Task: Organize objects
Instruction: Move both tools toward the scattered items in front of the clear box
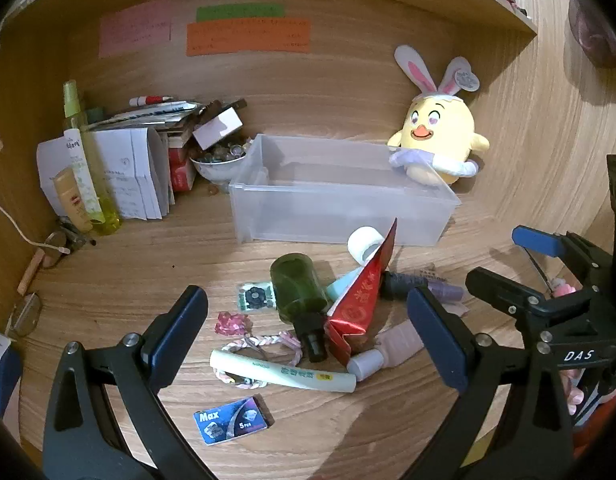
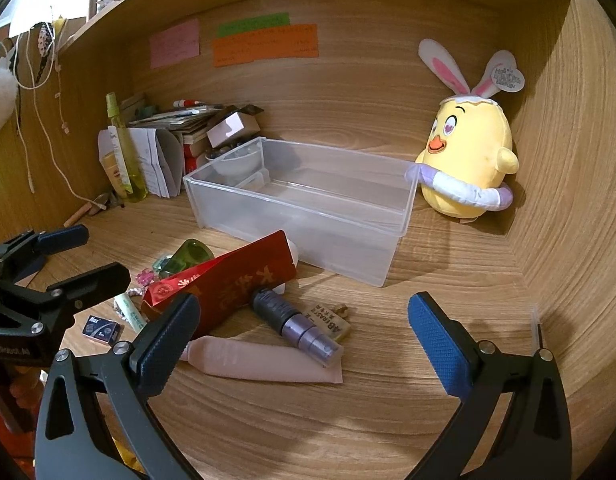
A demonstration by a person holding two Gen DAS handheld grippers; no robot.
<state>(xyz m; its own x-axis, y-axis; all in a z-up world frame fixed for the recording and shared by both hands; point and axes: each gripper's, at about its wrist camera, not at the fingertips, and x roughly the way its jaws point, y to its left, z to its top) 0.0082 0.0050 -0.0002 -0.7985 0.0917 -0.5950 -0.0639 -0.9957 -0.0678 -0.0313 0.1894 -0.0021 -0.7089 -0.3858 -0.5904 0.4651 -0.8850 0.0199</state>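
Observation:
A clear plastic bin (image 1: 447, 200) (image 2: 403, 216) stands empty at the back of the wooden desk. In front of it lies a pile: a red paper packet (image 1: 363, 300) (image 2: 236, 284), a dark green bottle (image 1: 298, 288) (image 2: 190, 256), a pink tube (image 1: 391, 346) (image 2: 264, 360), a purple bottle (image 2: 300, 328), a pale green tube (image 1: 284, 372), a white tape roll (image 1: 363, 242), an eraser (image 2: 327, 320) and a blue Max box (image 1: 232, 420) (image 2: 102, 328). My left gripper (image 1: 308, 332) is open above the pile. My right gripper (image 2: 304, 340) is open over the pink tube and purple bottle.
A yellow chick plush (image 1: 439, 136) (image 2: 467, 160) leans at the bin's right end. At the back left stand spray bottles (image 1: 82, 152), folded papers (image 1: 144, 168), a bowl (image 1: 220, 164) and stacked boxes. Wooden walls close in the sides and back.

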